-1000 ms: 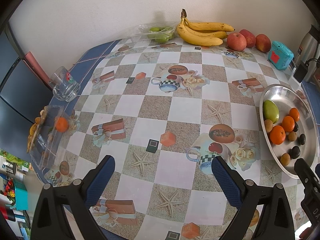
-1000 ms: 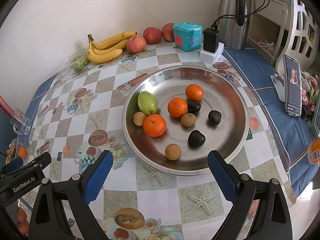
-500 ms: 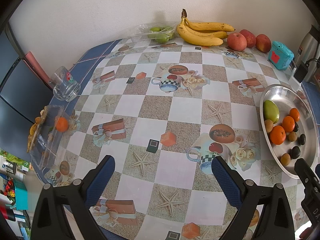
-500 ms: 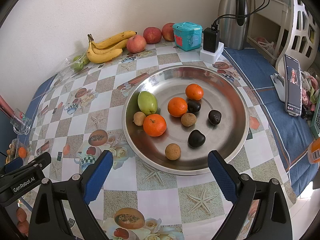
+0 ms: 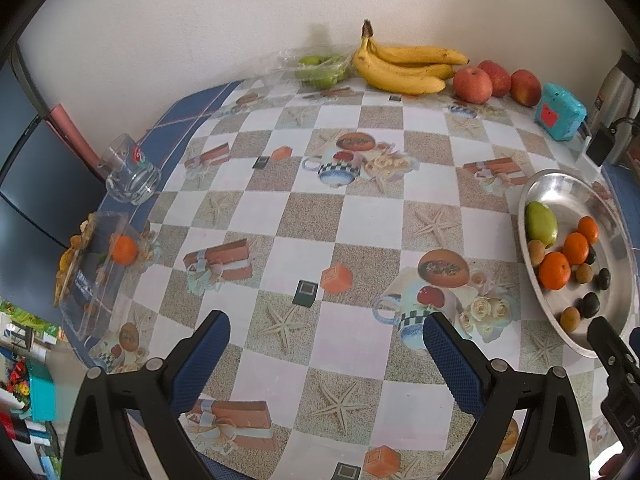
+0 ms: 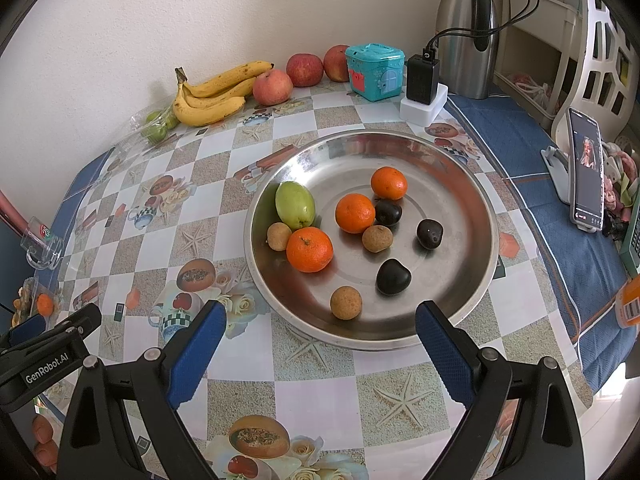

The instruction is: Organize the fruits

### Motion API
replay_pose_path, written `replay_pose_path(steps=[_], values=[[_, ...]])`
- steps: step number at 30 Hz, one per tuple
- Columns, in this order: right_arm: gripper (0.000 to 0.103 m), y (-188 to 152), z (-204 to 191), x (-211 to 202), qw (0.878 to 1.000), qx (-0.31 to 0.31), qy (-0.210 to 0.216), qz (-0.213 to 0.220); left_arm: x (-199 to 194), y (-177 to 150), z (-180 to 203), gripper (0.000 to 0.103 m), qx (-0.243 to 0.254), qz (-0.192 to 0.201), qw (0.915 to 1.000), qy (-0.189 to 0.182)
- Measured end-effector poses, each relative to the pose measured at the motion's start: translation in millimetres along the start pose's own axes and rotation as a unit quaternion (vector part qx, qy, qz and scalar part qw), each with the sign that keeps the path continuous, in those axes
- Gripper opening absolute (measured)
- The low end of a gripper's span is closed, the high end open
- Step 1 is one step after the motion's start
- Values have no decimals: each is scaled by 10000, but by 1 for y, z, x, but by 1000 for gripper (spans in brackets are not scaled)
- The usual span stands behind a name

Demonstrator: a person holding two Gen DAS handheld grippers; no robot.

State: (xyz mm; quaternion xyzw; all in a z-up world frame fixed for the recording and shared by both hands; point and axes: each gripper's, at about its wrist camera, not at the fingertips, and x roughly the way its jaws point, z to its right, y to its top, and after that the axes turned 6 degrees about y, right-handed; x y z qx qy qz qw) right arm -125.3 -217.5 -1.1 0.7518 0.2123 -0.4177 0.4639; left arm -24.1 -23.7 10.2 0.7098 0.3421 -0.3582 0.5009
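Note:
A steel plate (image 6: 472, 280) (image 5: 560, 188) holds a green mango (image 6: 295, 204), three oranges (image 6: 309, 249), three brown longans (image 6: 346, 302) and three dark fruits (image 6: 393, 277). Bananas (image 6: 212, 96) (image 5: 404, 66), three red apples (image 6: 272, 87) (image 5: 474, 85) and a clear pack of green fruit (image 5: 320, 69) lie by the wall. My right gripper (image 6: 320, 338) is open and empty just in front of the plate. My left gripper (image 5: 326, 346) is open and empty over the tablecloth, left of the plate.
A glass mug (image 5: 130, 176) and a clear tray with an orange (image 5: 124, 250) sit at the left table edge. A teal toy box (image 6: 374, 72), charger (image 6: 422, 80), steel kettle (image 6: 466, 32) and a phone on a stand (image 6: 586, 176) stand right.

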Motion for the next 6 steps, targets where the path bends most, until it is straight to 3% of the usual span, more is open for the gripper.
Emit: replay_pose_path(steps=[6], values=[[96, 0, 0, 0, 10000, 1, 1, -2, -5, 0, -3, 99, -18, 169, 9999, -8]])
